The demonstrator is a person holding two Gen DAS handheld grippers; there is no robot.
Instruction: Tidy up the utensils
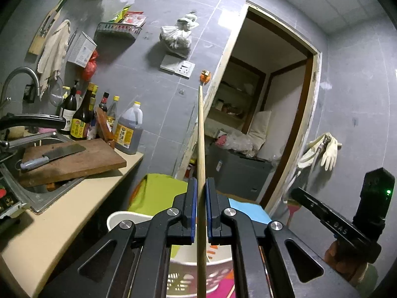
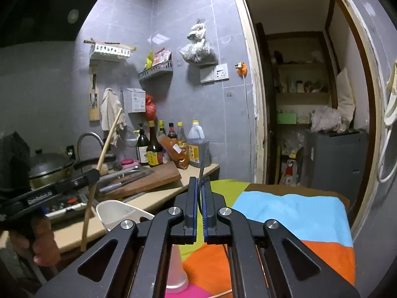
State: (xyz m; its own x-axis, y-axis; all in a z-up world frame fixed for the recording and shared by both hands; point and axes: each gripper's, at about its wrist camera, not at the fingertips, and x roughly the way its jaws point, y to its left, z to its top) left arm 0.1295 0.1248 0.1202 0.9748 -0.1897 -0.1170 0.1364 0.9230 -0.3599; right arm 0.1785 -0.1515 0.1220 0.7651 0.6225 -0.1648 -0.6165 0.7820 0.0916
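A long pale wooden chopstick [image 1: 201,134] is clamped between the blue pads of my left gripper [image 1: 201,181], which is shut on it. The stick stands nearly upright and runs down over a white slotted basket [image 1: 119,219]. In the right wrist view the same chopstick [image 2: 105,146] slants through the left gripper [image 2: 95,172], held by a hand at the left. My right gripper [image 2: 199,181] is shut on a thin dark utensil [image 2: 204,159] that pokes up past its fingertips. The white basket [image 2: 116,211] sits left of it, and a translucent cup [image 2: 176,273] stands below its jaws.
A wooden cutting board [image 1: 82,161] with a cleaver [image 1: 52,155] lies over the sink on the beige counter [image 1: 74,211]. Sauce bottles [image 1: 82,121] line the wall. A covered wok [image 2: 49,164] sits at the far left. A colourful cloth [image 2: 297,211] covers the table before the doorway [image 2: 297,74].
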